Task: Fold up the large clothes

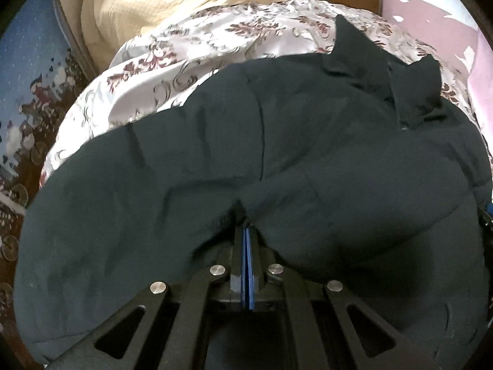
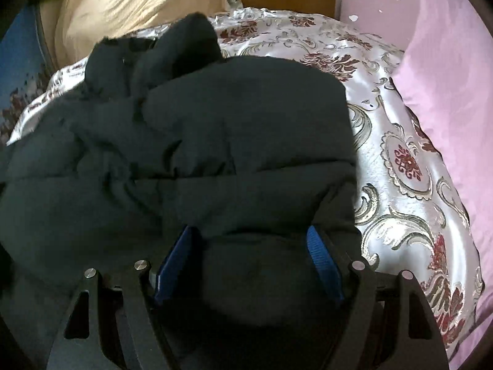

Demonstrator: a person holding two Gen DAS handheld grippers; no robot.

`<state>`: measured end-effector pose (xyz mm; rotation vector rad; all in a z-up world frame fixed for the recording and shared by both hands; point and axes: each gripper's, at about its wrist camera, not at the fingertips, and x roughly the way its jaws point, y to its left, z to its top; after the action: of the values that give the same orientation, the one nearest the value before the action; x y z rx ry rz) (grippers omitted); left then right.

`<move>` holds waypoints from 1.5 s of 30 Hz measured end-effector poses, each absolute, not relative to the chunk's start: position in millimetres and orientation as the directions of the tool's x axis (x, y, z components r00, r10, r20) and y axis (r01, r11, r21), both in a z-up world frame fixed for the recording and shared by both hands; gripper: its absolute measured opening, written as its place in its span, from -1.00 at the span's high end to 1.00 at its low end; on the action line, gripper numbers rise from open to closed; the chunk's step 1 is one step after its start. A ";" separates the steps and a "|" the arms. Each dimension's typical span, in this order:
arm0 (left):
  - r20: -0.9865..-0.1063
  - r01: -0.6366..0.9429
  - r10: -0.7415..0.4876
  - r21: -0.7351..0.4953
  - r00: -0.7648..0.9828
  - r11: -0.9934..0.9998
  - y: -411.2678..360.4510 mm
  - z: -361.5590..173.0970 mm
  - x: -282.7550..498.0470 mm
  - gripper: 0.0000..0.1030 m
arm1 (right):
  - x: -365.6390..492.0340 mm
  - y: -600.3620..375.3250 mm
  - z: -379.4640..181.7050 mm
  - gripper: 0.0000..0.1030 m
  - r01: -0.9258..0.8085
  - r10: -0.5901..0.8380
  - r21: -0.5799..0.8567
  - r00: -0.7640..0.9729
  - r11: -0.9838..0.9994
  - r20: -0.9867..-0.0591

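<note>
Clearly the dark padded jacket [image 1: 277,160] is being handled from its near edge, with both grippers low on the bed and angled down into it. It lies spread over the patterned bedspread [image 2: 400,160], and the left gripper [image 1: 245,215] has its jaws pressed together, blue pads meeting, with a pinch of dark cloth gathered just ahead of the tips; creases fan out from that spot, which suggests the fabric is clamped there so the edge can be lifted or carried over. The right gripper [image 2: 249,237] stands wide, a thick roll of the jacket bulging up between its two blue pads; whether the pads actually press on the padding I cannot tell, though straddling the bulk this way looks like the set-up for a matching hold on the same edge. From either gripper the jacket stretches away forward, its collar [image 2: 185,46] at the far end, standing up in two dark points. So the long axis seems to run from the grippers out toward the collar, hem end nearest. Beyond the collar a cream cloth [image 1: 138,9] lies heaped, and to the right gripper's right sits a pink cushion [image 2: 446,92].
</note>
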<state>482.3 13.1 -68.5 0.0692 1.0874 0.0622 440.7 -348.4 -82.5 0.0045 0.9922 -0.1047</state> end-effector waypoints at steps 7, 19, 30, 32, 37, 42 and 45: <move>-0.875 -0.037 0.003 -0.017 0.483 0.999 22.2 -50.8 466.5 0.79 | 418.9 -329.5 -50.1 -0.45 0.076 -0.087 -0.051 0.616 0.996 -0.783; -0.827 -0.191 0.005 -0.124 0.562 0.974 122.8 -7.5 363.7 -0.66 | 401.5 -152.9 -2.4 -0.64 -0.184 0.110 -0.020 0.672 0.983 -0.732; -0.853 -0.457 0.290 0.069 0.434 0.887 226.5 -24.4 290.7 -0.66 | 426.9 -24.9 -38.9 -0.64 -0.192 0.027 -0.147 0.690 0.970 -0.723; -0.849 -0.481 0.321 0.091 0.421 0.872 242.9 -25.3 284.6 -0.66 | 436.1 -24.6 -54.9 -0.64 -0.195 0.004 -0.167 0.662 0.966 -0.750; -0.868 -0.543 0.316 0.065 0.384 0.837 283.4 -34.6 273.3 -0.66 | 440.9 -23.3 -66.9 -0.78 -0.196 0.004 -0.163 0.650 0.967 -0.760; -0.885 -0.609 0.271 -0.018 0.378 0.793 318.5 -48.4 264.4 -0.66 | 436.3 -11.8 -74.0 -0.92 -0.219 -0.016 -0.210 0.655 0.953 -0.756; -0.897 -0.631 0.209 -0.096 0.391 0.769 330.0 -59.0 267.4 -0.66 | 434.7 -10.1 -74.9 -0.93 -0.223 -0.021 -0.221 0.656 0.950 -0.754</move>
<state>267.4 330.0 -59.0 -0.4653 1.0413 0.5584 434.7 -10.1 -74.9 -0.3077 0.8508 0.1165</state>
